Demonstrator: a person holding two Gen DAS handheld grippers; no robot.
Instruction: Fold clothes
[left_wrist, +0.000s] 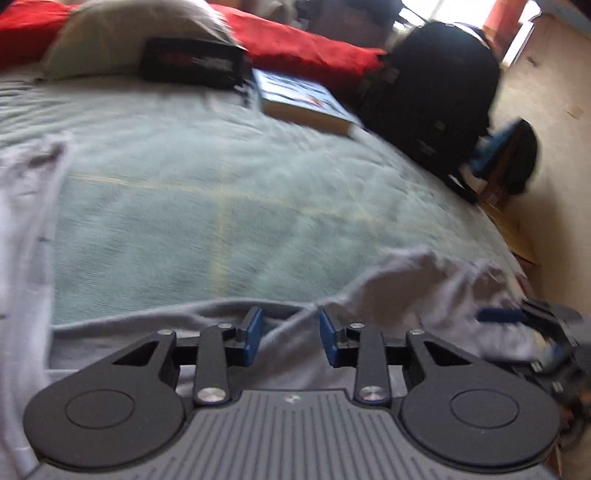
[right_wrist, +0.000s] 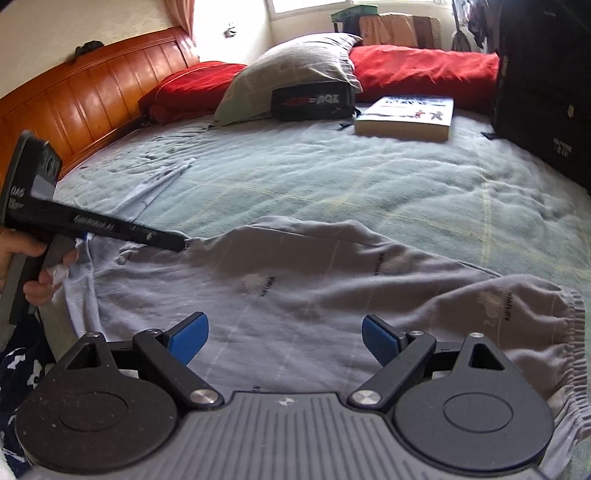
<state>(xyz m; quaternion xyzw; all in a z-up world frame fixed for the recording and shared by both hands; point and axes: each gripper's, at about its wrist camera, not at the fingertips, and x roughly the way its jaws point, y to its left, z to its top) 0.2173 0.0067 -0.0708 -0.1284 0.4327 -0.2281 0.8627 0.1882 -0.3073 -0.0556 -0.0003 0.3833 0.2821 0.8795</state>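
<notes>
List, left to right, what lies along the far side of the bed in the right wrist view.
Red cushion → pale pillow → black pouch → book → black bag.

Left wrist view motion-blurred throughout, book (left_wrist: 306, 101) cover unreadable, black pouch (left_wrist: 190, 62) lettering smeared, garment (left_wrist: 22, 240) cut off at left edge, right tool (left_wrist: 532, 332) cropped at right edge, left tool (right_wrist: 183, 244) tips buried in cloth.

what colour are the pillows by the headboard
Red pillows, flanking a grey-green checked pillow; clearest in the right wrist view.
</notes>
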